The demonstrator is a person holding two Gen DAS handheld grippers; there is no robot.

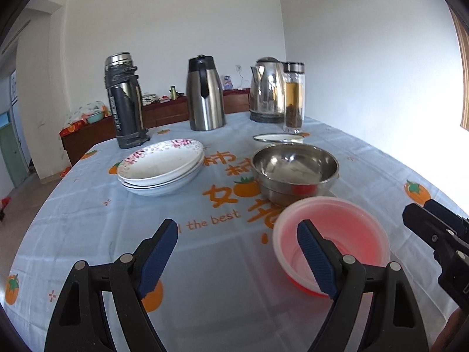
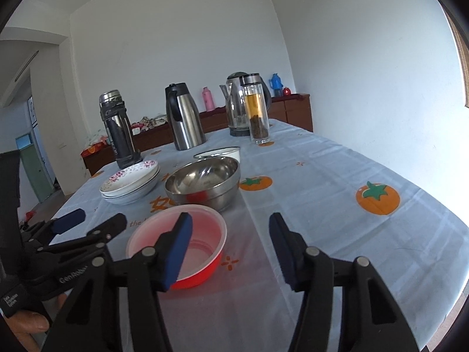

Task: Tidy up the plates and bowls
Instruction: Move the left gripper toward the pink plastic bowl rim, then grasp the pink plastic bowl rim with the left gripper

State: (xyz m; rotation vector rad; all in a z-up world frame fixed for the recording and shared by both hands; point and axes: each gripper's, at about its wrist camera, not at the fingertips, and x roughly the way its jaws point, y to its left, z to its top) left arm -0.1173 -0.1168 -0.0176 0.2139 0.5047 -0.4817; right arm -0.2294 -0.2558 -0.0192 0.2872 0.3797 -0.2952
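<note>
A red plastic bowl (image 1: 351, 234) (image 2: 205, 236) stands on the tablecloth nearest to me. My left gripper (image 1: 236, 234) is open, its right finger in front of the bowl's left side and nothing between the pads. My right gripper (image 2: 230, 234) is open too; its left finger hangs over the bowl and its right finger stands outside the rim, and neither pad presses on it. Behind the red bowl sit nested steel bowls (image 1: 294, 167) (image 2: 205, 180), then a white bowl (image 1: 278, 138) (image 2: 218, 153). A stack of flowered plates (image 1: 161, 167) (image 2: 130, 180) lies to the left.
Along the table's far side stand a dark flask (image 1: 124, 102) (image 2: 117, 129), a steel carafe (image 1: 205, 94) (image 2: 184, 117), a kettle (image 1: 266, 91) (image 2: 234, 105) and a glass tea bottle (image 1: 294, 96) (image 2: 257, 111). The table edge curves close by on the right (image 2: 439, 264). A person's hand (image 2: 26, 325) holds the left gripper.
</note>
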